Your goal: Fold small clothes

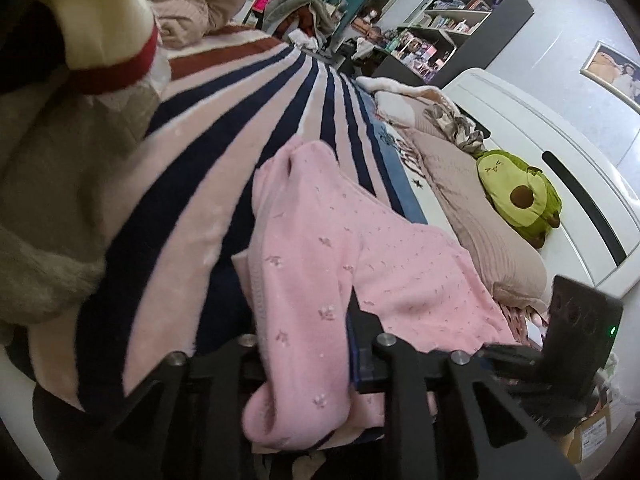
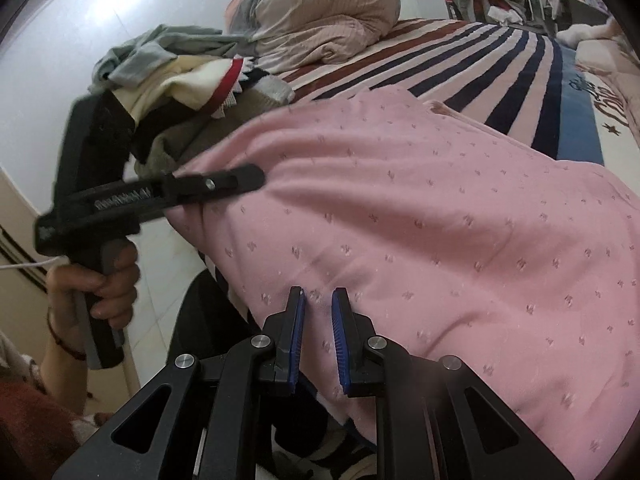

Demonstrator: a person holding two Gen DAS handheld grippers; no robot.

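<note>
1. The pink garment [image 2: 420,220] is lying spread over the striped blanket [image 1: 224,128] on the bed.
2. The left gripper [image 2: 240,179] is pinching the garment's edge, its jaws nearly closed on the cloth.
3. The right gripper [image 2: 318,300] is gripping a fold between nearly closed blue pads [image 2: 297,344].
4. A clothes pile [image 2: 192,80] is sitting beside the garment.

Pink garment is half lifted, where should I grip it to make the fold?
Probably the near hem corners of the pink garment: the left gripper has bunched cloth at the left edge, the right gripper pinches the near edge. Come from the bedside; the far part lies flat on the striped blanket.
</note>
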